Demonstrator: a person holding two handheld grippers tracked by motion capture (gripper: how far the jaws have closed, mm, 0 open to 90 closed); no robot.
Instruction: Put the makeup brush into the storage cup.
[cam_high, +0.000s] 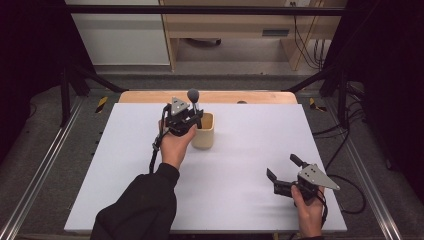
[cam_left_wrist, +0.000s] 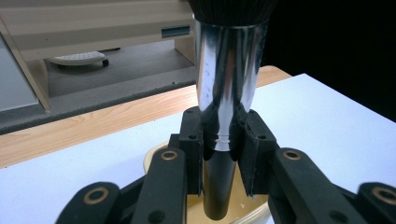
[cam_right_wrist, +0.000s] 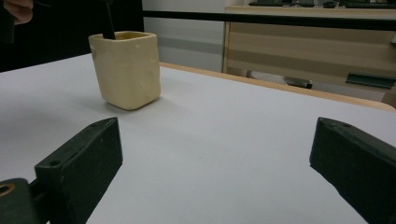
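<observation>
Above the cream square ceramic cup (cam_high: 203, 131), the left hand-held gripper (cam_left_wrist: 223, 140) pinches a chrome-and-black makeup brush (cam_left_wrist: 227, 74); the right hand-held gripper (cam_high: 282, 174) rests spread on the white bench (cam_high: 240, 200)

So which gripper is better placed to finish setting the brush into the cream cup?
Left. The left gripper is shut on the brush, held upright with its lower end already inside the cup. The right gripper rests open near the table's front edge, well away from the cup.

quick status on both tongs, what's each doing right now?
Left tongs: closed on the brush, handle end in the cup.
Right tongs: open, holding nothing.
</observation>
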